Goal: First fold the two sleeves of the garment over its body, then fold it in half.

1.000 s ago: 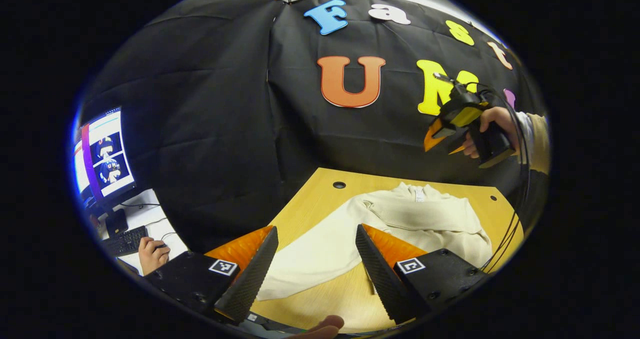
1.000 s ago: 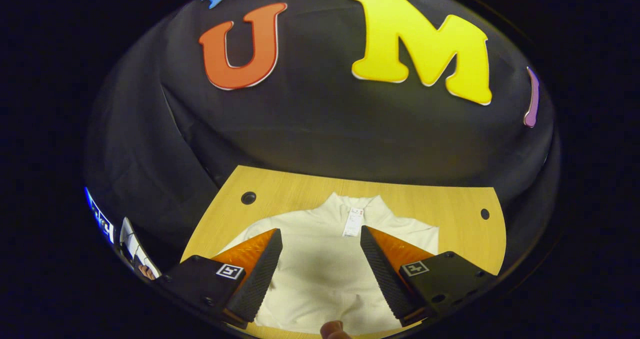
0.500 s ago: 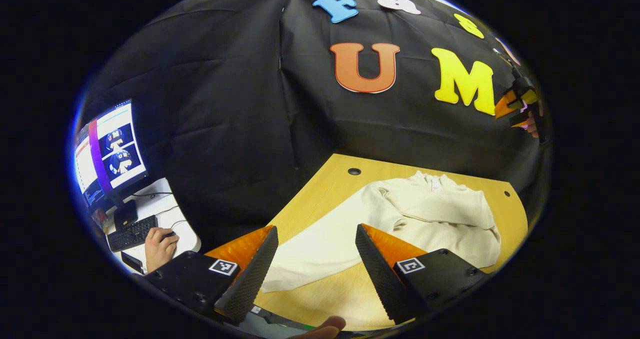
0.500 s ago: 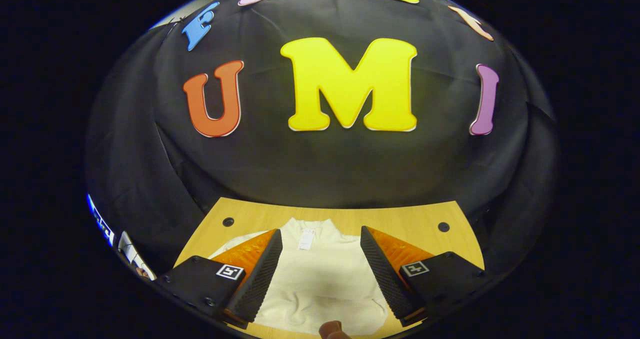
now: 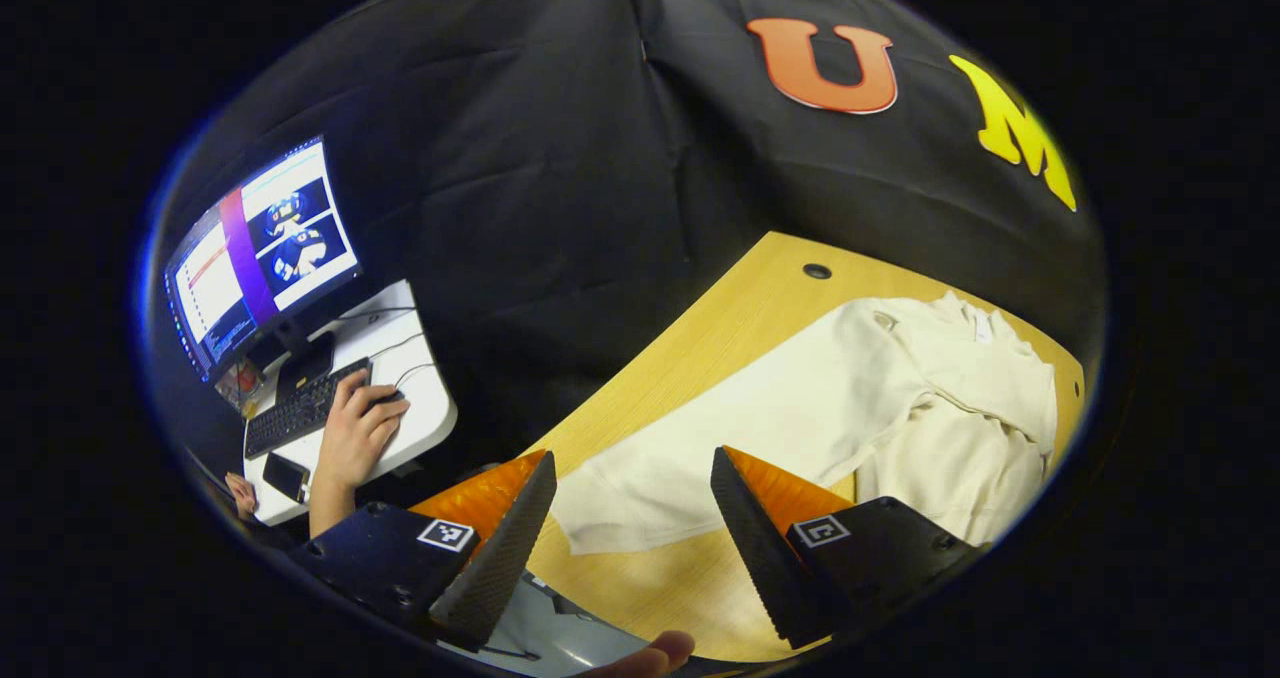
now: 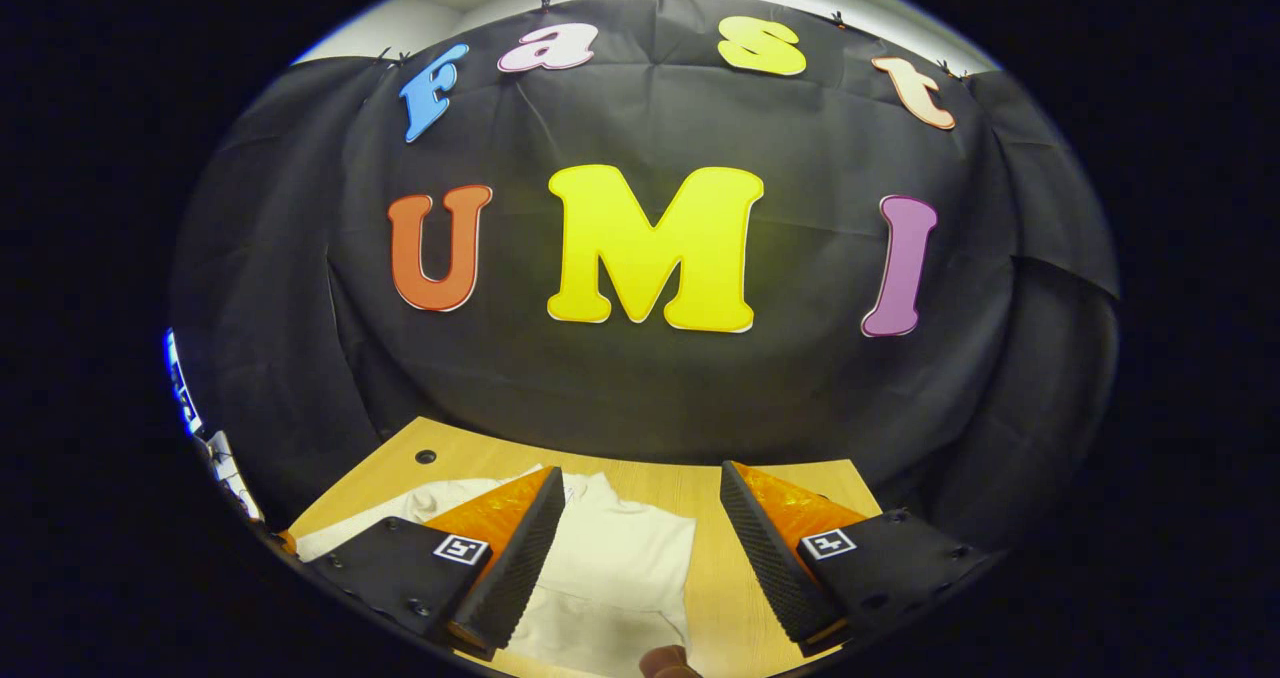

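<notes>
While both tools are held above the table, no cloth is gripped by either one. The left gripper [image 5: 632, 518] is seen with its fingers spread wide and with nothing between them; only the garment [image 5: 900, 398] and the table [image 5: 700, 328] are seen through the gap. The right gripper [image 6: 640, 538] is spread just as wide and is also empty, and it is raised so that mostly the booth wall is looked at.

In the left gripper view, one long sleeve [image 5: 720, 438] is stretched out flat toward the near edge of the table, and its cuff end lies just ahead of the left fingers. The sleeve is not laid over the body. The body is bunched and wrinkled at the far right, with the collar turned toward the wall. In the right gripper view, the garment [image 6: 620, 558] is seen low between the fingers, and the other sleeve cannot be told clearly there.

It is judged that the left gripper is aimed at the cuff because this sleeve is to be folded over the body. At the left side, a monitor [image 5: 260, 248], a keyboard [image 5: 300, 413] and a person's hand [image 5: 355, 438] on a white desk are seen
</notes>
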